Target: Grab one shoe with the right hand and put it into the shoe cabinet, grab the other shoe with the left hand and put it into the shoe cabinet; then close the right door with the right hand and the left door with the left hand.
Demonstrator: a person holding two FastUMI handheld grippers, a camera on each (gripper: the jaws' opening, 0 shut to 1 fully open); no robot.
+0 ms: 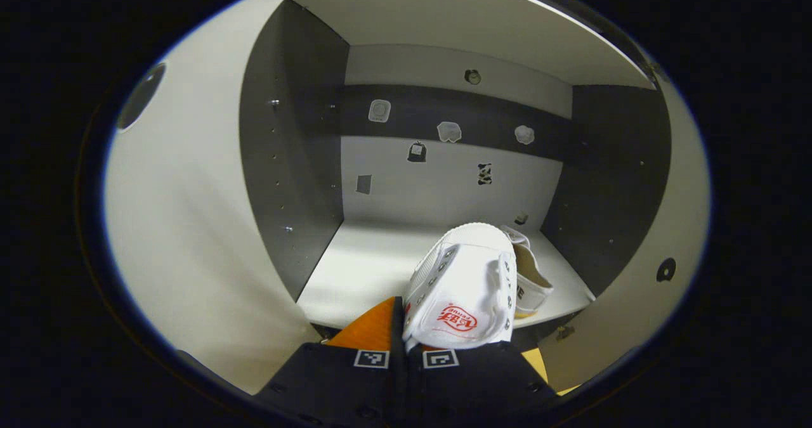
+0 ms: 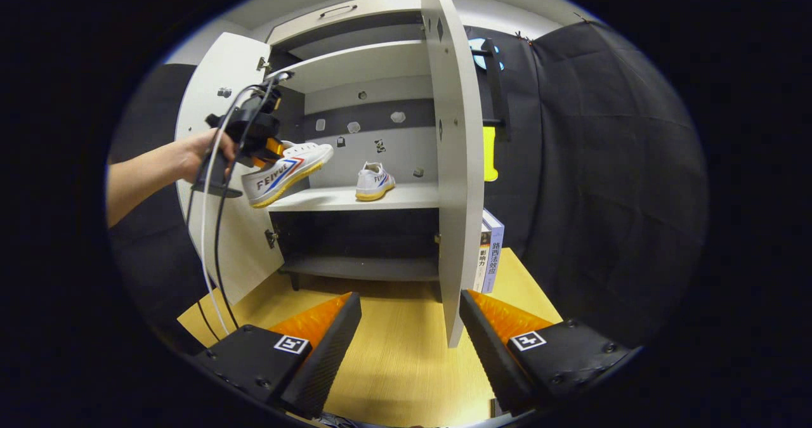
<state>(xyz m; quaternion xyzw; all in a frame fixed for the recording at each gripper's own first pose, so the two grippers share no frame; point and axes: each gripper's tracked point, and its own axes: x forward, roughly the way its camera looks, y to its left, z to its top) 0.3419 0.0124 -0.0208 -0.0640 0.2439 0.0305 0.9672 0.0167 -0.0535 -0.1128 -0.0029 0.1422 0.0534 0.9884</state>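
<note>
The left gripper (image 2: 269, 152) holds the second shoe (image 2: 288, 171) by its heel end, toe pointing into the cabinet (image 2: 355, 66), just above the near left edge of the middle shelf (image 2: 406, 194). In the left gripper view the shoe (image 1: 460, 288) rises from between the closed-in fingers, sole side to the right. The first shoe (image 2: 374, 181) already sits on the shelf, toward the right and far in. A hand (image 2: 196, 155) carries the left gripper in from the left, cables trailing below.

The right gripper (image 2: 409, 336) hangs back over the wooden floor (image 2: 399, 364), jaws wide and holding nothing, with the edge of the right door (image 2: 453, 162) standing open between its fingers. The left door (image 2: 219, 162) is open too. Two books (image 2: 488, 257) lean just behind the right door.

The step in hand looks like placing the second shoe. To do it well, carry the shoe farther in and keep it left of the first shoe, so the two stay apart. Lower until the sole lies flat on the shelf before letting go; it is tilted now, toe slightly up. Release only once the whole shoe is past the shelf's near edge, or a closing door may catch the heel. Draw the gripper straight back out, clear of the left door.

The right gripper is well placed to swing the right door shut afterwards; it should push on the door's face, away from the books.
</note>
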